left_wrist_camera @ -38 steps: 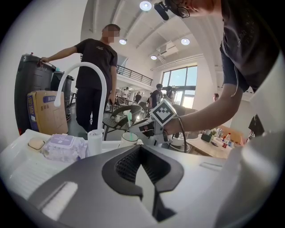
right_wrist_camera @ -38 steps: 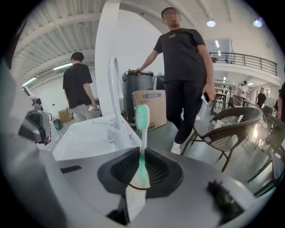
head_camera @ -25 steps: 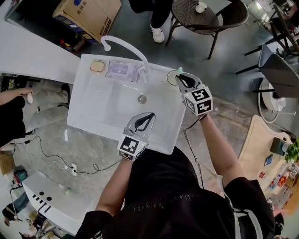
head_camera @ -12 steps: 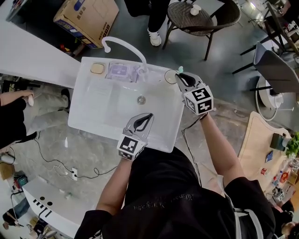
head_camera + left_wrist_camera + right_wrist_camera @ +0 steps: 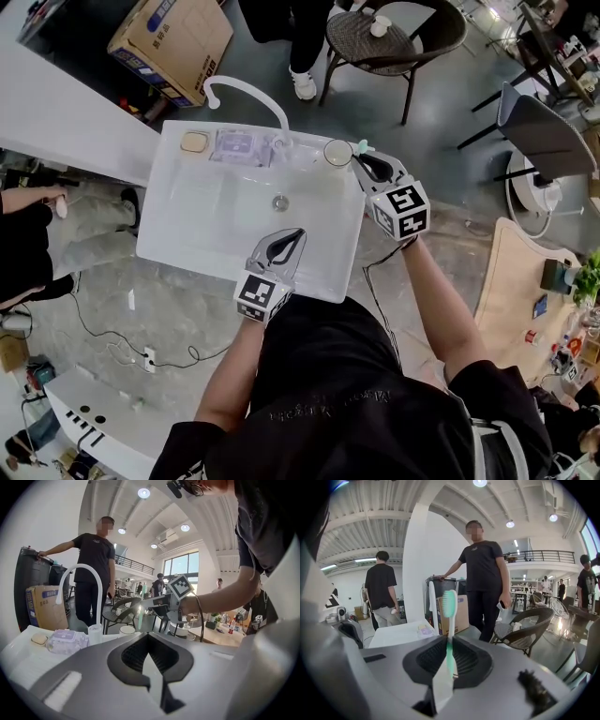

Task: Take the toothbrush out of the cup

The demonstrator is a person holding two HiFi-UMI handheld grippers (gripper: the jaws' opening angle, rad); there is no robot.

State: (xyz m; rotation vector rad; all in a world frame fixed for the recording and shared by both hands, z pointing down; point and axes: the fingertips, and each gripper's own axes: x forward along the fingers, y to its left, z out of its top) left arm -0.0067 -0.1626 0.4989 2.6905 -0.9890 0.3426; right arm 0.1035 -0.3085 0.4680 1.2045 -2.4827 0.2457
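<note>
Toothbrush (image 5: pixel 449 620) clamped bristles-up in right hand-held gripper (image 5: pixel 364 159), held clear of the cup (image 5: pixel 337 152), just beside its rim. Left hand-held gripper (image 5: pixel 298 234) has jaws together on nothing, over the sink (image 5: pixel 159 246), well apart from the cup.

Toothbrush (image 5: pixel 449 637): mint green handle, pale green-white head. Cup (image 5: pixel 337 152) white. Sink (image 5: pixel 202 225) white, tap (image 5: pixel 246 94) white. Soap (image 5: pixel 193 142) tan, far left on the sink rim. Wipes pack (image 5: pixel 240 143) pale lilac, right of the soap. Left claw (image 5: pixel 298 234) and right claw (image 5: pixel 360 157) grey with black ribbed pads; the cube on each has black-and-white square markers. Box (image 5: pixel 173 42) brown cardboard with blue print, far left. Chair (image 5: pixel 417 42) dark brown wicker, far right. Floor (image 5: pixel 441 112) grey. Wearer's shirt (image 5: pixel 356 394) black.
</note>
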